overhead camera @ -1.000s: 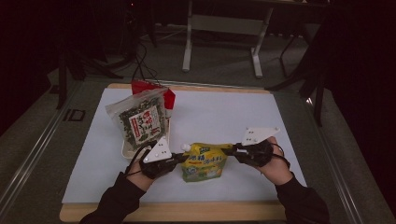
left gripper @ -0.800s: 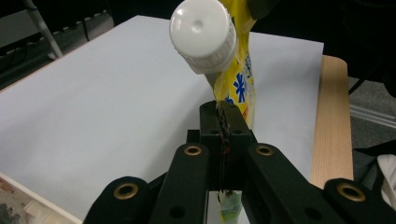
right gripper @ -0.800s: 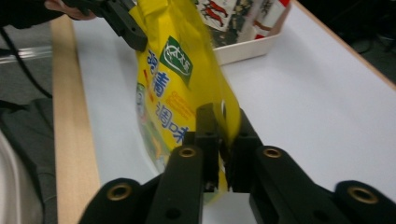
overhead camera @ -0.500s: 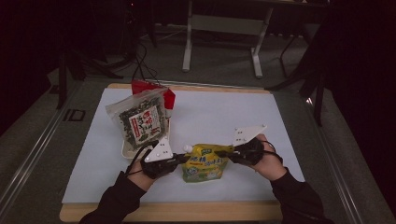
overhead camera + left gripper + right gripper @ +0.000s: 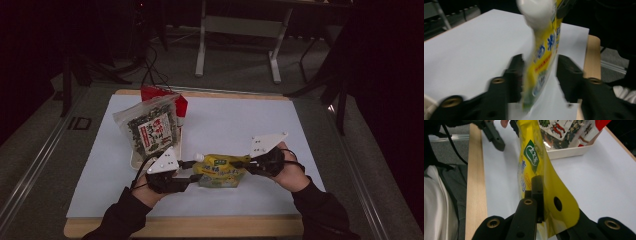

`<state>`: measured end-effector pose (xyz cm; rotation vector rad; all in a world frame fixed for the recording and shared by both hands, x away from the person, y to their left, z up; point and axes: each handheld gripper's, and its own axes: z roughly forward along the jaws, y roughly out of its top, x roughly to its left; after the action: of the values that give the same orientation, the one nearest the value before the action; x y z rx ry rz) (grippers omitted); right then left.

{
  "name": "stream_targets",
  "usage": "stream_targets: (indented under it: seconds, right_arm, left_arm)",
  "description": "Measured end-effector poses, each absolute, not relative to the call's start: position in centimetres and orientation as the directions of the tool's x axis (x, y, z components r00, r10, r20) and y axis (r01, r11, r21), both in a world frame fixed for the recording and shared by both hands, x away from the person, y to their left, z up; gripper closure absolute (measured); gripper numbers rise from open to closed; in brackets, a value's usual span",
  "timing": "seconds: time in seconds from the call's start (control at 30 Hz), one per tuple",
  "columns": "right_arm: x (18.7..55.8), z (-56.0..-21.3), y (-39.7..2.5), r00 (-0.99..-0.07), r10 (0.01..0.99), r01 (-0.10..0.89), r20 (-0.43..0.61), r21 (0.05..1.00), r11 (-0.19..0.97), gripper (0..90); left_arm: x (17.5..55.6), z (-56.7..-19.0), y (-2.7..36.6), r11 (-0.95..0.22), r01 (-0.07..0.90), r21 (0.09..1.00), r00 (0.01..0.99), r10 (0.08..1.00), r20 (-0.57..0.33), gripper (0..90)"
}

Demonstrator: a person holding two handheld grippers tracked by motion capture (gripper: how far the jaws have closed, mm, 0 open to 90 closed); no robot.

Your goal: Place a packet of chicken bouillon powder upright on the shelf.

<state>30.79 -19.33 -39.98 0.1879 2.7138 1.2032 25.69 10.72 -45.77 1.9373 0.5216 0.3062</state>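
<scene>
A flat yellow plastic pouch with a white spout cap [image 5: 220, 170] sits between the two grippers near the front of the white-covered desk [image 5: 235, 120]; the right gripper [image 5: 541, 195] has its jaws pinched on the pouch's rounded edge, which hides the far jaw. In the motion-blurred left gripper view, the left gripper [image 5: 539, 72] has its jaws spread on either side of the pouch, not visibly touching it. Behind, a clear bag of dark flakes [image 5: 150, 127] leans in a shallow white tray [image 5: 571, 151], covering most of a red packet [image 5: 181, 105].
</scene>
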Motion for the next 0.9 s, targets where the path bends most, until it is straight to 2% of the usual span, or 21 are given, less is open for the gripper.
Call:
stream_targets:
  seconds: [0.13, 0.37, 0.53, 0.73, 0.9]
  right_arm:
    - [31.0, -39.0, -19.3, -0.975, 0.189, 0.034, -0.119, 0.758, 0.651, 90.0]
    - [31.5, -37.1, -18.9, -0.97, 0.196, 0.011, -0.144, 0.778, 0.628, 90.0]
    - [32.2, -36.2, -18.1, -0.97, 0.194, 0.004, -0.148, 0.786, 0.618, 90.0]
    - [32.9, -35.2, -16.7, -0.97, 0.183, -0.018, -0.159, 0.799, 0.601, 90.0]
    - [33.5, -34.2, -15.4, -0.972, 0.172, -0.03, -0.163, 0.806, 0.591, 90.0]
  left_arm:
    - [25.0, -46.3, 11.2, -0.321, 0.223, 0.92, 0.854, 0.519, -0.026, 42.8]
    - [24.1, -48.0, 11.1, -0.316, 0.275, 0.908, 0.848, 0.525, -0.074, 15.7]
    - [23.6, -49.0, 11.1, -0.316, 0.28, 0.906, 0.85, 0.521, -0.08, 15.2]
    - [23.1, -50.0, 10.7, -0.331, 0.289, 0.898, 0.847, 0.526, -0.078, 2.8]
    - [22.8, -50.9, 10.5, -0.33, 0.305, 0.893, 0.839, 0.536, -0.088, 1.9]
